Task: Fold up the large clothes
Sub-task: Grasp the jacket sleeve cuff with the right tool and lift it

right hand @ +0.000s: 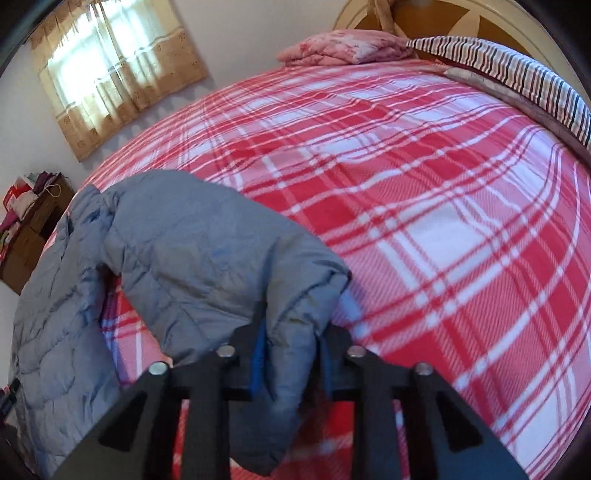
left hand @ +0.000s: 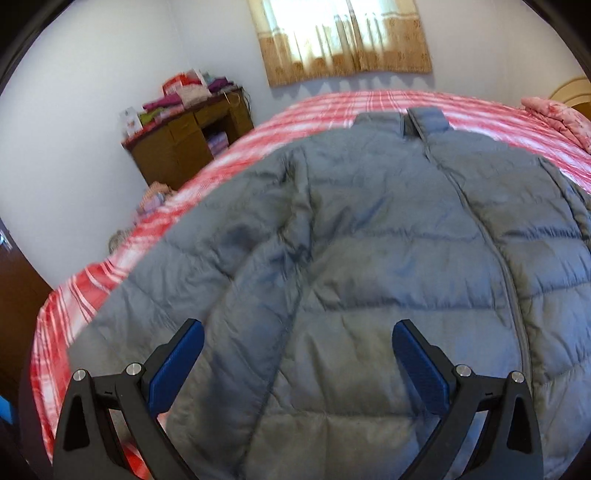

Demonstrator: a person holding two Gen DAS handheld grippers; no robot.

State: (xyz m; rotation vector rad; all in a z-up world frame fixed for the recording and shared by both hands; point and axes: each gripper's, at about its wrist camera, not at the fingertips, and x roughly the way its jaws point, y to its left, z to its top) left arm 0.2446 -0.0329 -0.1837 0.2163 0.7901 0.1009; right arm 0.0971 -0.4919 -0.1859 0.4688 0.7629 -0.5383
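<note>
Wide bare plaid bedspread (right hand: 424,192) right of the jacket (right hand: 177,251); pillows (right hand: 343,48) along the headboard (right hand: 461,22).

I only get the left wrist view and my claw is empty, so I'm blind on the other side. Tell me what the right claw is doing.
Observer: The right claw is shut on the jacket sleeve.
Operator: Say whether that sleeve is flat.
Observer: No, it is lifted and arches above the blanket.
Operator: Report what lies beyond it.
Observer: A striped pillow sits at the headboard end, beside a pink folded quilt.
</note>
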